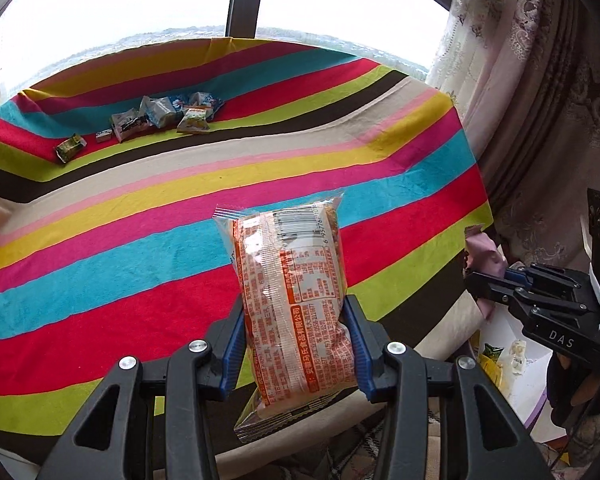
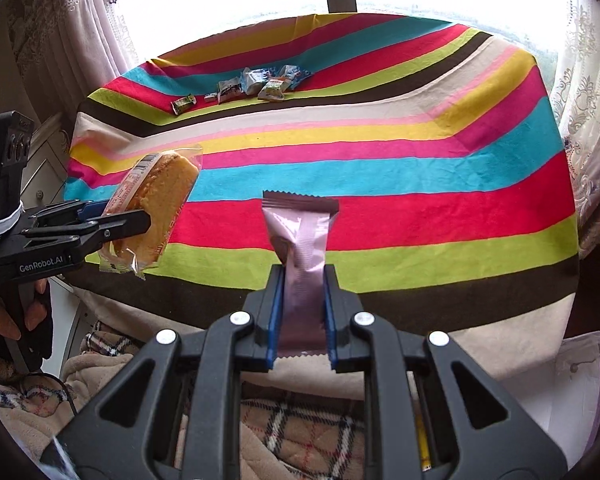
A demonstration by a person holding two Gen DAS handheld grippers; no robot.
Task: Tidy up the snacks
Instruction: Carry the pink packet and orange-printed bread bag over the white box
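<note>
So the bench (image 2: 380,184) with its rainbow-striped cloth fills most of both views. The left hand-held gripper (image 1: 296,344) is clamped on a clear-wrapped orange-print cake packet (image 1: 296,300), held up over the near edge. The right hand-held gripper (image 2: 302,312) pinches a slim pink foil snack bar (image 2: 300,248). A cluster of small wrapped snacks (image 2: 252,84) sits around 11 o'clock on the far side.

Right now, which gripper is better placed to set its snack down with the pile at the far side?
Left, narrowly. The left gripper with its cake packet sits on the snack pile's side; the right gripper with its pink packet is further right.
</note>
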